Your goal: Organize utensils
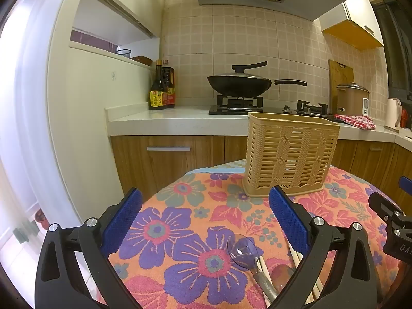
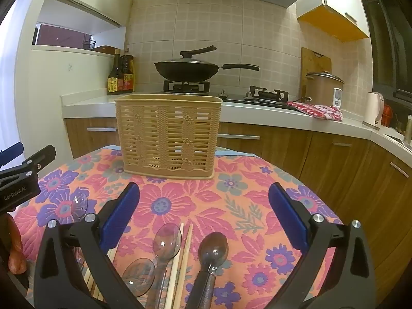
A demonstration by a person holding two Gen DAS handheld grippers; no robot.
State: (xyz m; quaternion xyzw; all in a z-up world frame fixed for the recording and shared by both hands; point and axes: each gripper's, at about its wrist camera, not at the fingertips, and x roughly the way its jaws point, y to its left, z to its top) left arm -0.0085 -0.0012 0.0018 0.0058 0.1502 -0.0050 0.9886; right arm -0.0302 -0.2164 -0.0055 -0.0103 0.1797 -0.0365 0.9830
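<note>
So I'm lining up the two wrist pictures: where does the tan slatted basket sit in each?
Left wrist: the basket stands right of centre, at the cloth's far edge.
Right wrist: the basket stands left of centre, beyond the spoons.
Shared landmark: the black wok on the stove behind it.

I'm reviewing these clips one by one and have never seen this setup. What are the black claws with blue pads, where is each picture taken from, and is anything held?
There is no robot arm: a person holds a two-finger gripper in each hand, each with a fisheye camera looking along its fingers. One picture looks out from the left gripper, the other from the right gripper. Both stand wide open and hold nothing. On the floral tablecloth stands a beige slotted utensil basket; nearer lie clear plastic spoons, a darker spoon and wooden chopsticks. Behind is a kitchen counter with a lidded wok.
</note>
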